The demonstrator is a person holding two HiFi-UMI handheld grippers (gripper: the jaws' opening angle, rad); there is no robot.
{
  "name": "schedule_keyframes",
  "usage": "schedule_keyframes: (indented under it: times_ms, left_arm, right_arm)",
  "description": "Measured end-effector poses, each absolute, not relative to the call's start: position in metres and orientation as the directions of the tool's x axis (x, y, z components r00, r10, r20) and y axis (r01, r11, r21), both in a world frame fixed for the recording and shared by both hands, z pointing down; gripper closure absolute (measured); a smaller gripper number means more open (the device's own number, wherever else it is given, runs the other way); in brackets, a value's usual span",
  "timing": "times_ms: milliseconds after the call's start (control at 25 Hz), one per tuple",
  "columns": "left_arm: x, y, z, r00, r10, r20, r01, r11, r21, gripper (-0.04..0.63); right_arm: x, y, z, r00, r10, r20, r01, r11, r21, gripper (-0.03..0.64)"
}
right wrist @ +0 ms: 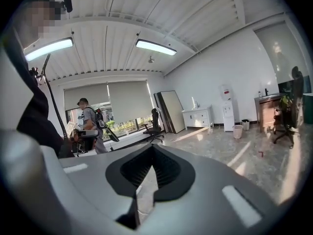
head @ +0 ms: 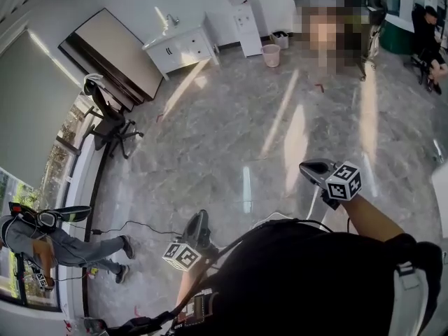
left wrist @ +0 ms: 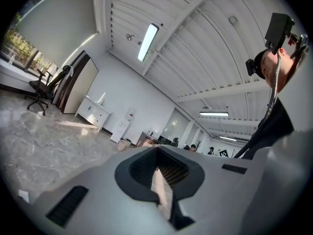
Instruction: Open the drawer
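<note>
Right gripper [right wrist: 150, 166] jaws together; presumed drawer cabinet [right wrist: 198, 117] far.

An open, sparsely furnished office room.

A wide, glossy marble-look floor [head: 231, 138] runs to white walls. Against the far wall stand a white sink cabinet [head: 180, 50], a water dispenser [head: 241, 16] and a small pink bin [head: 271, 54]. A black swivel chair [head: 108, 124] sits by the window side, near a large flat panel [head: 115, 54] leaning on the wall. Roller blinds [right wrist: 129, 102] half cover the windows, long strip lights [right wrist: 155, 47] hang from a ribbed white ceiling, and a person with a backpack [right wrist: 88, 124] stands at a desk.
</note>
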State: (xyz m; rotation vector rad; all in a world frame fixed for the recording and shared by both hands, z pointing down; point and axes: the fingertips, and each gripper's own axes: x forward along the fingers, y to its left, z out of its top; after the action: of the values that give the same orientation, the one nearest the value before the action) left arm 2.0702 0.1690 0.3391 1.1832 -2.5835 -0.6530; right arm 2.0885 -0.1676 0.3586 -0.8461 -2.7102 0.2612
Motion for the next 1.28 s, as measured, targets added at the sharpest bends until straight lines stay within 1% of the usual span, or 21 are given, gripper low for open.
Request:
schedule_keyframes:
  times_ms: [200,400,560,720,920,1080,1280]
  left_arm:
    - [2.042,0.143,0.339,-0.658,-0.751,0.048,-0.642,0.594,0.485,0.604]
    - [1.995,0.134,0.346,-0.649,-0.760,0.036,-0.647,0.576,0.500,0.604]
    - [1.946,0.120,0.352,-0.606,-0.795,0.029,-0.673,0.531,0.516,0.604]
    - [1.883,0.127,0.359,-0.557,-0.830,0.000,-0.705,0.472,0.529,0.604]
    - [1.795,0.160,0.363,-0.507,-0.862,-0.008,-0.734,0.427,0.528,0.604]
    - [1.724,0.209,0.346,-0.473,-0.881,-0.007,-0.752,0.400,0.524,0.604]
    - [1.654,0.268,0.350,-0.490,-0.871,0.019,-0.739,0.427,0.521,0.604]
  right_arm:
    - [2.055,-0.199,0.365,-0.783,0.583,0.216,0.521,0.805,-0.283,0.615]
    - [2.016,-0.208,0.371,-0.787,0.576,0.220,0.511,0.810,-0.289,0.615]
    - [1.986,-0.211,0.369,-0.806,0.543,0.233,0.484,0.833,-0.267,0.615]
    - [1.943,-0.206,0.370,-0.834,0.489,0.257,0.428,0.866,-0.259,0.615]
    - [1.863,-0.168,0.371,-0.866,0.428,0.257,0.359,0.892,-0.276,0.615]
    - [1.782,-0.102,0.347,-0.858,0.449,0.252,0.383,0.884,-0.268,0.615]
    - [1.698,-0.041,0.341,-0.839,0.481,0.253,0.422,0.870,-0.257,0.615]
